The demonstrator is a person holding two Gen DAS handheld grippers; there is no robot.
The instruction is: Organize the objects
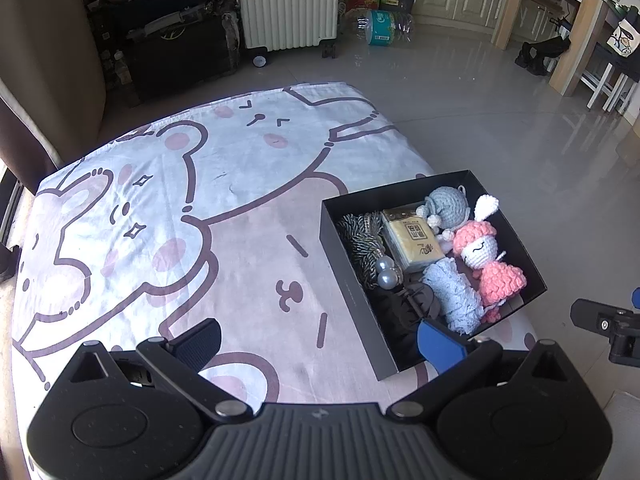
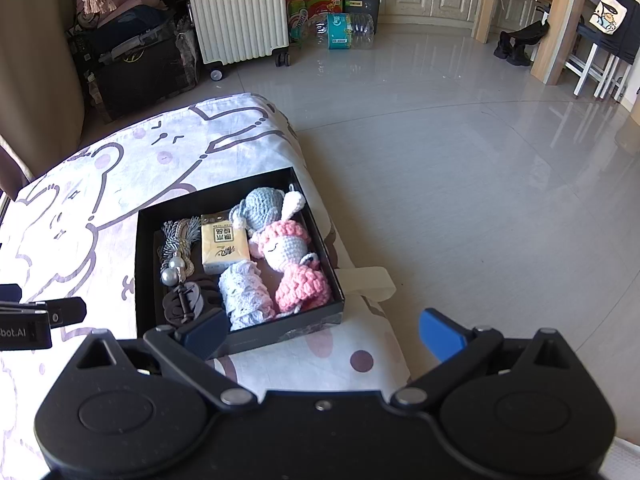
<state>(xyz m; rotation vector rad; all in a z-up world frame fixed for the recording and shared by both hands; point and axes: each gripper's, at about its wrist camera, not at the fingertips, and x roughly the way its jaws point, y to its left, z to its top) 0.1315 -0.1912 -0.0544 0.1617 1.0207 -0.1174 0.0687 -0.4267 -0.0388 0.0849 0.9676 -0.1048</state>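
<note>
A shallow black cardboard box (image 2: 141,264) holds a pink crocheted doll (image 2: 294,264), a yellow tissue packet (image 2: 222,246), perhaps lace (image 2: 244,296); both the left claw (image 1: 320,340) and right claw (image 2: 320,330) gape apart, empty.

You have the open black box (image 2: 141,264) sitting at the table's right edge, holding a pink crochet doll (image 2: 294,264), a grey crochet toy (image 2: 262,210), a yellow tissue pack (image 2: 222,248), white lace (image 2: 244,296), a tasselled cord with pearls (image 2: 176,252) and a dark hair clip (image 2: 186,300).

The box (image 2: 146,240) sits at the cloth's (image 2: 80,200) right edge, holding dolls (image 2: 288,248) right of the tissue pack (image 2: 222,246) (tassel (image 2: 178,240) leftmost).
</note>
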